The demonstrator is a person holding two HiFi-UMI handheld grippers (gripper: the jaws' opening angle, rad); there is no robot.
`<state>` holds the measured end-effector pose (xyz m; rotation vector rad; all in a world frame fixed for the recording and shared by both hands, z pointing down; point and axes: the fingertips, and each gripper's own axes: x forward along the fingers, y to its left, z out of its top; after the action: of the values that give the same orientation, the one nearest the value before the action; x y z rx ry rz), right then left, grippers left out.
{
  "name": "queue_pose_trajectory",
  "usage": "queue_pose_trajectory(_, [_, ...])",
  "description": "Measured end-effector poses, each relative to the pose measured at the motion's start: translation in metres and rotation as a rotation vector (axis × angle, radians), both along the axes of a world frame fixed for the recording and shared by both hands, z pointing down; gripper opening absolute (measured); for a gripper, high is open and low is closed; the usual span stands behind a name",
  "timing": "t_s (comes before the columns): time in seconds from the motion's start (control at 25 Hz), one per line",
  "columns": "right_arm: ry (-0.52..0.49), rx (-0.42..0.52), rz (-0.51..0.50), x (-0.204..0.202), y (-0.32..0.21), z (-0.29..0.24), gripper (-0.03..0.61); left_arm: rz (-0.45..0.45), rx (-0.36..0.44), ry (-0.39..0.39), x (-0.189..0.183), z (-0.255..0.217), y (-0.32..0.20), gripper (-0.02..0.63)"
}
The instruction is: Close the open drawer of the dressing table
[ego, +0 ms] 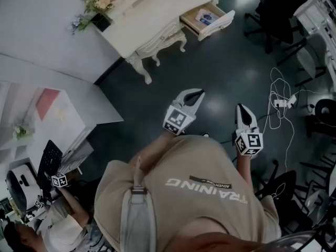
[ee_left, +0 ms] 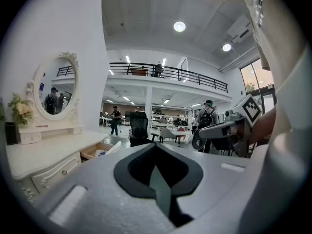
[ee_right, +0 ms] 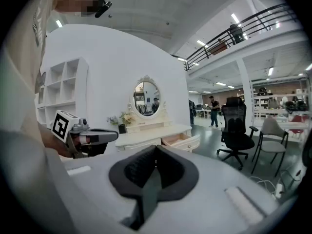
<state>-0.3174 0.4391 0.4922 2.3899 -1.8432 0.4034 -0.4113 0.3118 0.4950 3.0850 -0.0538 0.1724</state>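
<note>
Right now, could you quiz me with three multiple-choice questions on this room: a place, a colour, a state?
1. Where is the open drawer? A: at the end of the dressing table away from the flowers. B: under the flowers. C: on the floor.
2. What colour is the dressing table? A: black. B: red. C: cream-white.
3. The left gripper and right gripper are? A: gripping the drawer. B: shut, empty. C: wide open.
Answers: A, the head view shows it there; C, pale in every view; B, each gripper view shows jaws together, nothing between.
</note>
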Motion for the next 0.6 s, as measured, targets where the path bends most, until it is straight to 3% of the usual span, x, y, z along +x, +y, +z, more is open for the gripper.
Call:
queue_pose_trajectory(0.24, [0.000, 0.004, 0.001, -0.010, -0.021, 0.002, 0.003, -0.014, -0.021, -0.013, -0.019, 0.011, -0.021, 0.000])
queue_pose_trajectory(0.6, [-0.046, -0.042, 0.106, -0.002, 0.006, 0.020, 0.003, 0.091, -0.053, -0.047, 0.010, 0.034, -0.013, 0.000])
